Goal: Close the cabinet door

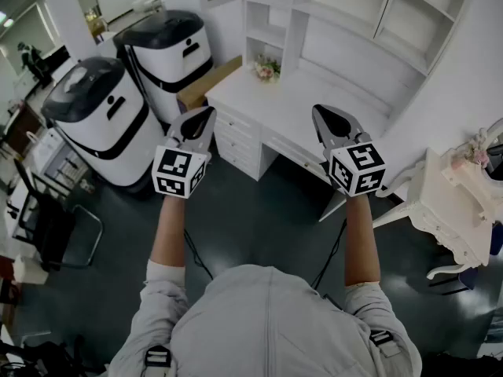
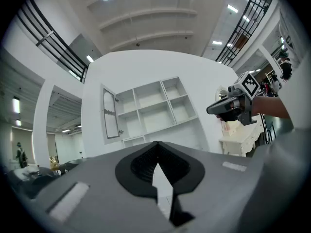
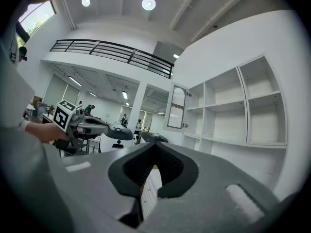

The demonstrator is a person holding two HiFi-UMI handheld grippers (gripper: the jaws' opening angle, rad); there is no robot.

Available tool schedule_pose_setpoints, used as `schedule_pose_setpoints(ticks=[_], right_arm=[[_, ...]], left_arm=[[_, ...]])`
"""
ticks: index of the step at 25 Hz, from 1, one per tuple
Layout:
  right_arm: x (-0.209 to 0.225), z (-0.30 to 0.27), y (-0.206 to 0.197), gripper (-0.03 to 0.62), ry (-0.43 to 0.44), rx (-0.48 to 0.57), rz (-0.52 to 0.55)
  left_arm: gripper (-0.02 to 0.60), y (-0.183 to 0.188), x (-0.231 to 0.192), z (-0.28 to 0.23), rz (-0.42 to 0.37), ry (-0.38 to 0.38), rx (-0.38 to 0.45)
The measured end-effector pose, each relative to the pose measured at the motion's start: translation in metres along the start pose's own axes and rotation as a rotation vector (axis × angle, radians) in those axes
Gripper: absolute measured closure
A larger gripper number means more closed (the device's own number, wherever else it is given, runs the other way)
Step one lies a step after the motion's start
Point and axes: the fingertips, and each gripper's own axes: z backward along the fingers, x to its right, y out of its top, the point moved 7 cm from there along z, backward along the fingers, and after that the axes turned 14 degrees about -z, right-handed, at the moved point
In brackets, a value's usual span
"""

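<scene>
The biggest thing ahead of me is the white wall cabinet [image 1: 355, 23], a run of open shelves above a white table [image 1: 314, 93] with drawers on its left side. To the left of the table stand two white machines with black lids [image 1: 102, 120], one behind the other (I can't tell what they are). A carved white vanity [image 1: 448, 203] sits off to the right.

The cabinet door [image 2: 110, 113] hangs at the left end of the shelves, swung open and standing out from the unit, its panel framed in white. From the right gripper view it shows edge-on past the shelves.

I hold both tools level in mid-air in front of the table, well apart from the door. The left gripper [image 1: 206, 115] has its fingers [image 2: 141, 164] together with nothing between them. The right gripper [image 1: 322, 112] matches it, its fingers [image 3: 131, 166] meeting at the tips, also empty.

A small bunch of flowers [image 1: 266, 69] rests on the table's back left corner.
</scene>
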Motion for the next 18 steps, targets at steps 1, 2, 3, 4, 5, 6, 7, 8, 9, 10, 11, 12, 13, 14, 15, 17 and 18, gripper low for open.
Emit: schedule_pose_setpoints(ticks=[1, 2, 3, 4, 5, 6, 7, 8, 9, 10, 11, 12, 13, 14, 15, 17, 18], right_arm=[[-0.001, -0.003, 0.0, 0.594, -0.01, -0.007, 0.018], [-0.003, -0.006, -0.001, 0.594, -0.019, -0.014, 0.034], [-0.004, -0.009, -0.002, 0.594, -0.025, -0.02, 0.043], [-0.005, -0.012, -0.004, 0.594, -0.029, -0.024, 0.041], [-0.006, -0.015, -0.006, 0.594, -0.03, -0.027, 0.028], [-0.005, -0.017, -0.007, 0.594, -0.031, -0.028, 0.008], [-0.003, -0.019, -0.009, 0.592, -0.033, -0.028, -0.013], [0.0, -0.021, -0.012, 0.592, -0.038, -0.029, -0.028], [0.003, -0.023, -0.014, 0.592, -0.045, -0.031, -0.037], [0.006, -0.025, -0.016, 0.592, -0.052, -0.035, -0.041], [0.01, -0.027, -0.018, 0.592, -0.059, -0.039, -0.042], [0.013, -0.03, -0.019, 0.592, -0.065, -0.043, -0.041], [0.017, -0.034, -0.02, 0.592, -0.07, -0.045, -0.039], [0.021, -0.038, -0.021, 0.592, -0.073, -0.046, -0.035], [0.026, -0.042, -0.022, 0.592, -0.075, -0.046, -0.031], [0.037, -0.052, -0.024, 0.592, -0.072, -0.044, -0.024], [0.044, -0.057, -0.025, 0.592, -0.069, -0.041, -0.023]], left_arm=[[0.563, -0.002, -0.004, 0.0, -0.007, 0.0, 0.001], [0.563, -0.003, -0.008, -0.001, -0.013, 0.0, 0.002], [0.563, -0.005, -0.011, -0.001, -0.017, 0.0, 0.003], [0.563, -0.008, -0.015, -0.001, -0.018, -0.001, 0.002], [0.563, -0.01, -0.018, -0.001, -0.017, -0.003, 0.001], [0.563, -0.013, -0.02, -0.002, -0.014, -0.004, 0.0], [0.563, -0.015, -0.022, -0.004, -0.012, -0.006, -0.001], [0.563, -0.017, -0.022, -0.006, -0.011, -0.009, -0.001], [0.563, -0.019, -0.021, -0.009, -0.01, -0.013, -0.001], [0.563, -0.021, -0.02, -0.012, -0.008, -0.018, -0.001], [0.563, -0.024, -0.02, -0.015, -0.006, -0.022, -0.003], [0.563, -0.027, -0.02, -0.019, -0.003, -0.026, -0.006], [0.563, -0.03, -0.02, -0.023, -0.001, -0.03, -0.01], [0.563, -0.033, -0.02, -0.028, 0.0, -0.033, -0.014], [0.563, -0.036, -0.021, -0.034, 0.001, -0.036, -0.017], [0.563, -0.042, -0.022, -0.047, 0.003, -0.036, -0.022], [0.563, -0.045, -0.023, -0.055, 0.003, -0.036, -0.024]])
